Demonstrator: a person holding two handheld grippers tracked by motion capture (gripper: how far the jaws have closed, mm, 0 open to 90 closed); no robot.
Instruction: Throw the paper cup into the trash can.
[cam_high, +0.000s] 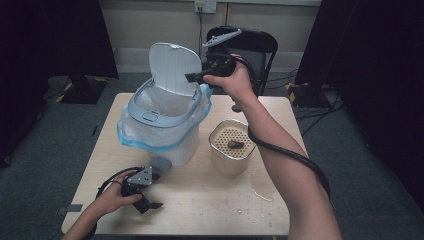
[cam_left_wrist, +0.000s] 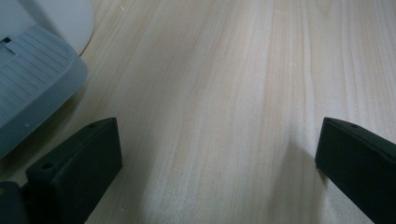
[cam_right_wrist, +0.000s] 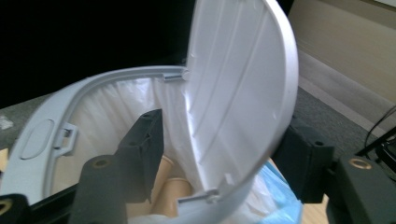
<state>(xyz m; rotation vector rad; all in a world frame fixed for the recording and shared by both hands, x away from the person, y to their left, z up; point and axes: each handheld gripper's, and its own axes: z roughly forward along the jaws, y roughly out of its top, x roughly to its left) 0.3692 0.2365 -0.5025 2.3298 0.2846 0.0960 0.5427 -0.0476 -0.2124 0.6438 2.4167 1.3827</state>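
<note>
High view
- Bin (cam_high: 167, 125): a white bin with a grey rim stands on the left half of the desk (cam_high: 200, 200), lined with a clear bag edged in blue.
- Lid (cam_high: 172, 67): raised upright at the back of the bin, hinged to the grey rim.
- Right tool (cam_high: 196, 76): held high in the person's right hand (cam_high: 232, 80), its tips at the right edge of the raised lid.
- Left tool (cam_high: 150, 202): rests low on the desk near the front left corner, in the person's left hand (cam_high: 117, 197), well apart from the lid.
- Strainer cup (cam_high: 231, 146): a cream container with a perforated top stands just right of the bin; a small dark scrap lies on the perforated top.
- Puddle (cam_high: 262, 187): a wet patch on the desk in front of the container.

Left gripper view
- Left tool (cam_left_wrist: 219, 149): the two black jaws stand wide apart with only bare desk (cam_left_wrist: 224, 70) between them, so it is released.
- Bin (cam_left_wrist: 32, 79): a ribbed grey part and the white base sit at the upper left corner.

Right gripper view
- Right tool (cam_right_wrist: 224, 161): one jaw sits inside the lid, the other behind it; the lid's edge lies between them. Whether the pads press on it cannot be told.
- Lid (cam_right_wrist: 238, 88): white, ribbed inside, standing upright.
- Bin contents: paper cups (cam_right_wrist: 175, 186) lie in the bag below the lid.
</note>
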